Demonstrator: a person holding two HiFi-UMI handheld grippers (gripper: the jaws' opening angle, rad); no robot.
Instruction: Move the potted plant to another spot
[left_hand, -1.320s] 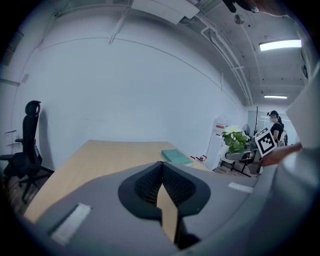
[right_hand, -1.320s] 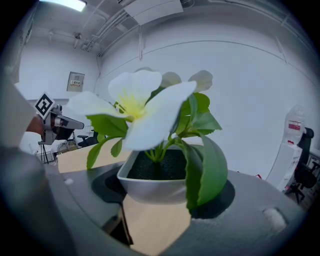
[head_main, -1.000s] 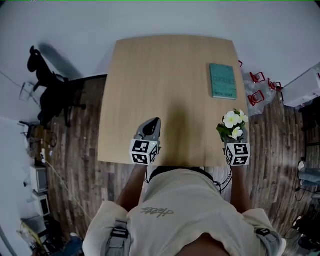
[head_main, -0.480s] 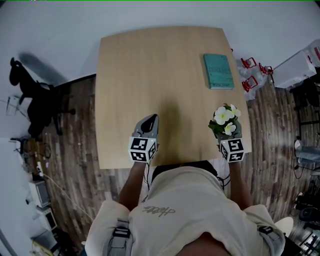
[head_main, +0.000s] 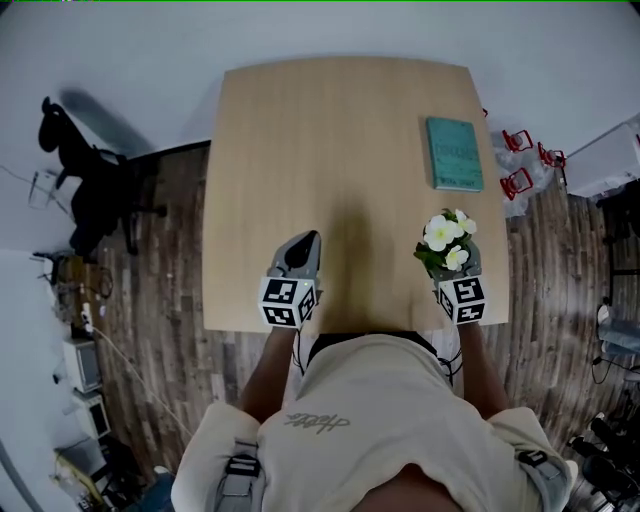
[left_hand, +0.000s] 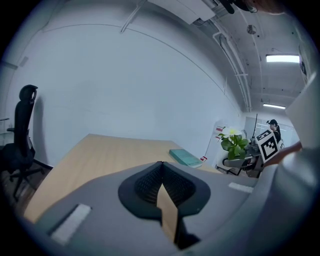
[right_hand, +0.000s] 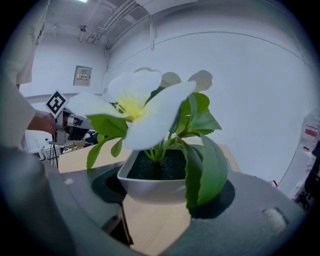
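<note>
The potted plant, white flowers and green leaves in a small white pot, sits between the jaws of my right gripper at the near right part of the wooden table. The jaws close on the pot's sides and it hangs just above the tabletop. My left gripper is shut and empty, over the table's near edge left of centre. The plant also shows at the right in the left gripper view.
A teal book lies flat near the table's far right edge. A black office chair stands on the floor to the left. Red items and a white box sit on the floor at the right.
My right gripper has carried the plant a little leftward along the table's near edge. The left gripper stays where it was, shut.
</note>
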